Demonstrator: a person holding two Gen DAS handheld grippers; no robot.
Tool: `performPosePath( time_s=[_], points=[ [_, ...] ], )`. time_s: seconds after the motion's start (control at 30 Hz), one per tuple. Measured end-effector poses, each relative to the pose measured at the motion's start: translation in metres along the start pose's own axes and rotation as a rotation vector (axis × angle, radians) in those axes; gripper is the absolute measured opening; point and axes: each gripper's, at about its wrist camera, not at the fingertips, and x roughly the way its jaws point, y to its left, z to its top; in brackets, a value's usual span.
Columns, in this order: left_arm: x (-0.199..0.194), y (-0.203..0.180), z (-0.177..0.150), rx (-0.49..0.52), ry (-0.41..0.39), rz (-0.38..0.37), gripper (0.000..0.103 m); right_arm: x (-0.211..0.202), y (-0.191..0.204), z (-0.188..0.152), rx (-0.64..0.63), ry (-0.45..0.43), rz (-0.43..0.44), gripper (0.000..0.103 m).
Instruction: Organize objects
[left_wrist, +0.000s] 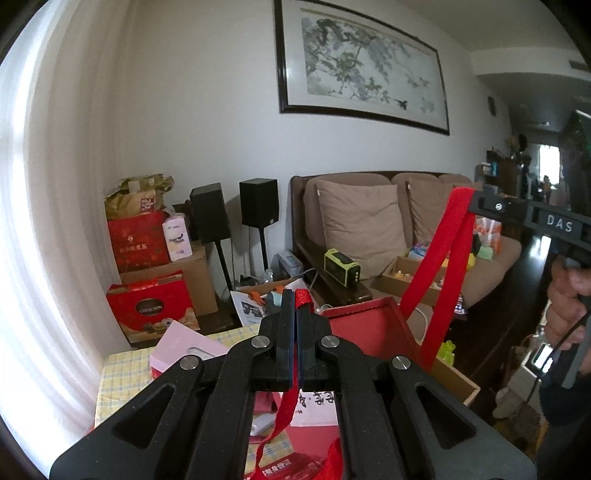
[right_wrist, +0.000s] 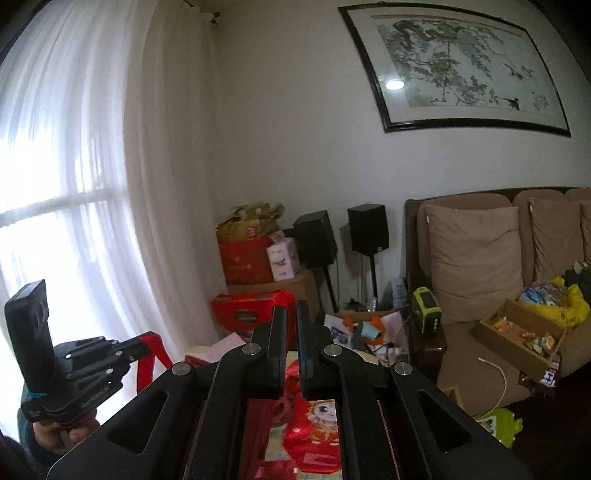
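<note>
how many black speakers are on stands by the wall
2. One speaker stands beside the stacked red boxes; the other speaker stands right of it, nearer the sofa. More may be hidden behind clutter.

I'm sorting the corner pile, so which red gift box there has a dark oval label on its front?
The lower red box on the floor beside the yellow-checked table; the upper red box, higher up on the cardboard carton, shows only gold print.

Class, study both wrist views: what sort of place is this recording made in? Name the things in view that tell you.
Most likely a home living room, rather cluttered. A brown sofa with cushions stands under a framed ink painting, a white curtain covers the window, and two speakers stand beside stacked gift boxes.
</note>
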Motion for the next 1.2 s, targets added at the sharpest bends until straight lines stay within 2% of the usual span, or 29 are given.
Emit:
performPosePath(
  time_s=[0.63, 1.2],
  points=[
    [0.017, -0.045, 0.004, 0.040, 0.017, -0.089, 0.001, -0.054, -0.038, 0.007, 0.047, -0.084, -0.073, 0.004],
    [0.049, -0.085, -0.001, 0.057, 0.063, -0.150, 0.001, -0.074, -0.077, 0.004, 0.100, -0.111, -0.136, 0.004]
  ],
)
